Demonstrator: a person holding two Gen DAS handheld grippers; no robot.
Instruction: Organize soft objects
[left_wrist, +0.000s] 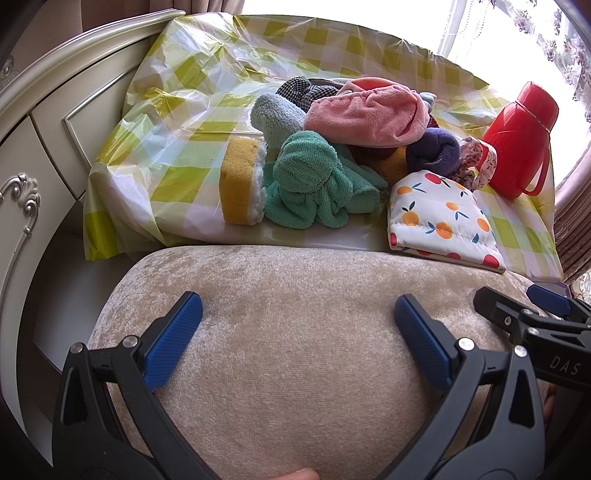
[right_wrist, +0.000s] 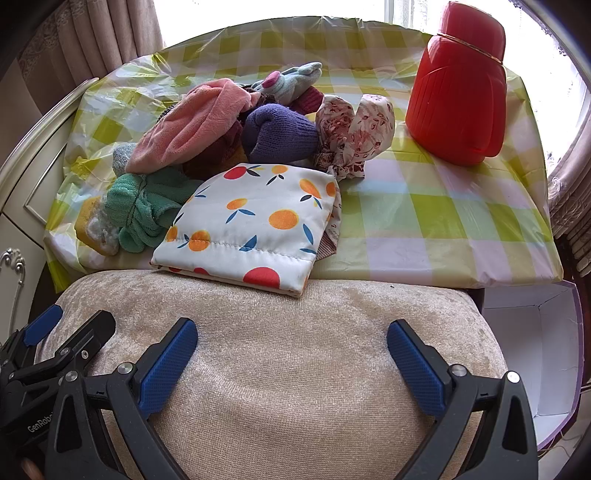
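Beige cushion (left_wrist: 295, 332) under both gaping, empty claws (left_wrist: 297, 321) (right_wrist: 291, 345); one sponge (left_wrist: 242, 181); one red flask (right_wrist: 460, 85)

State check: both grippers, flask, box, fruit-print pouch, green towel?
left gripper: open, empty
right gripper: open, empty
red flask: upright, cap on
white box: open, nothing visible inside
fruit-print pouch: flat, overhanging table edge
green towel: knotted

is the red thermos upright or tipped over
Upright. The red thermos stands on its base on the checked tablecloth, cap on top, to the right of and apart from the pile of soft things.
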